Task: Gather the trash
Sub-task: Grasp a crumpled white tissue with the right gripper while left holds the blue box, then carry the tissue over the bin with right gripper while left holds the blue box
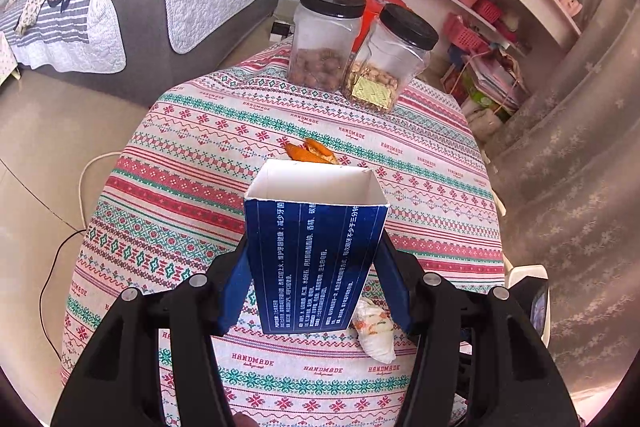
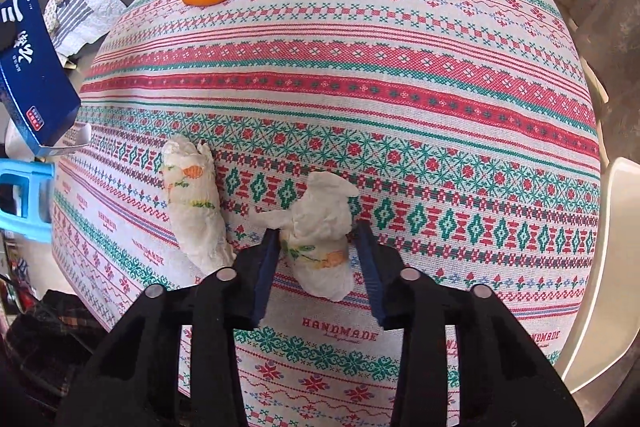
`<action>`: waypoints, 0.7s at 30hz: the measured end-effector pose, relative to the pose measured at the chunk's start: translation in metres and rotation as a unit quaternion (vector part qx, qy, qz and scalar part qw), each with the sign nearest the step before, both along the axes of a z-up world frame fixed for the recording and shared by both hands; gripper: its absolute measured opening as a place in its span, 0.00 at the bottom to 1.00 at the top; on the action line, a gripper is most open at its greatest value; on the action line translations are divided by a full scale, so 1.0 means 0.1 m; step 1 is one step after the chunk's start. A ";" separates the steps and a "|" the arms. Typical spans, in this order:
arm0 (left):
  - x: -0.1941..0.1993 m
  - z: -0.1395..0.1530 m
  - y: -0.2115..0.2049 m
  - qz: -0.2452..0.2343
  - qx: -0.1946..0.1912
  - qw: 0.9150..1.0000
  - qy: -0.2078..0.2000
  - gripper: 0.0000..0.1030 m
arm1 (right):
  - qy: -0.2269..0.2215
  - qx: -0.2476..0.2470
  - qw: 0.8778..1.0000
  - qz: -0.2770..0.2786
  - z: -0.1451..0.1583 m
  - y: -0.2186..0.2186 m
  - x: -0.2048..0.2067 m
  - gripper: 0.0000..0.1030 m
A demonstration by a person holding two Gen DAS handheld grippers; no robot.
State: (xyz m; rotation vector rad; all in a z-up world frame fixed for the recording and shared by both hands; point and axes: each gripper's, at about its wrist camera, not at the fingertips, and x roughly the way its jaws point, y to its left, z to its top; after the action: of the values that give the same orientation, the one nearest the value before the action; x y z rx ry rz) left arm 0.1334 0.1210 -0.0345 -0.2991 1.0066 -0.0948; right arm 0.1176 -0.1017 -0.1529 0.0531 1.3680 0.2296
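The left gripper (image 1: pixel 316 291) clamps a blue printed cardboard box (image 1: pixel 316 259) by its side walls, jaws about half spread, the box's white-lined mouth gaping over the woven patterned tablecloth (image 1: pixel 192 187). Beyond its rim lies curled orange peel (image 1: pixel 310 151); further back stand two clear plastic jars (image 1: pixel 326 39) of nuts with black lids. The right gripper (image 2: pixel 316 247) straddles a crumpled, flower-printed tissue wad (image 2: pixel 320 231), jaws narrowed around it, pads at its sides. A second rolled tissue (image 2: pixel 194 199) lies just left, apart.
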 end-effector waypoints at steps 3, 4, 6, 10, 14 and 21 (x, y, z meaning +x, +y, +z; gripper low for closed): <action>0.01 -0.05 0.03 0.005 0.000 1.000 0.007 0.55 | -0.001 0.006 1.000 -0.009 0.04 -0.03 0.06 0.29; 0.01 -0.07 0.04 0.007 -0.001 1.000 0.010 0.55 | -0.007 0.009 1.000 -0.013 0.08 -0.05 0.08 0.29; 0.02 -0.09 0.06 0.012 -0.001 1.000 0.013 0.55 | -0.025 0.020 0.999 -0.024 0.21 -0.12 0.10 0.29; 0.05 -0.05 0.10 0.025 -0.008 1.000 0.006 0.55 | -0.082 0.055 0.994 -0.052 0.58 -0.23 0.23 0.29; 0.07 0.08 0.04 0.031 -0.006 0.999 -0.026 0.55 | -0.165 0.065 0.982 -0.071 1.01 -0.28 0.25 0.30; 0.08 0.31 -0.19 0.020 -0.008 0.996 -0.087 0.55 | -0.290 0.040 0.950 -0.107 1.53 -0.53 0.11 0.30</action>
State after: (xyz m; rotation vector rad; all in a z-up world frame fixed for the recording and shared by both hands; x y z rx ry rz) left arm 0.1413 0.1018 -0.0033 -0.3199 0.8278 -0.0904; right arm 0.1281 -0.1545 -0.0001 0.1869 0.7583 0.1034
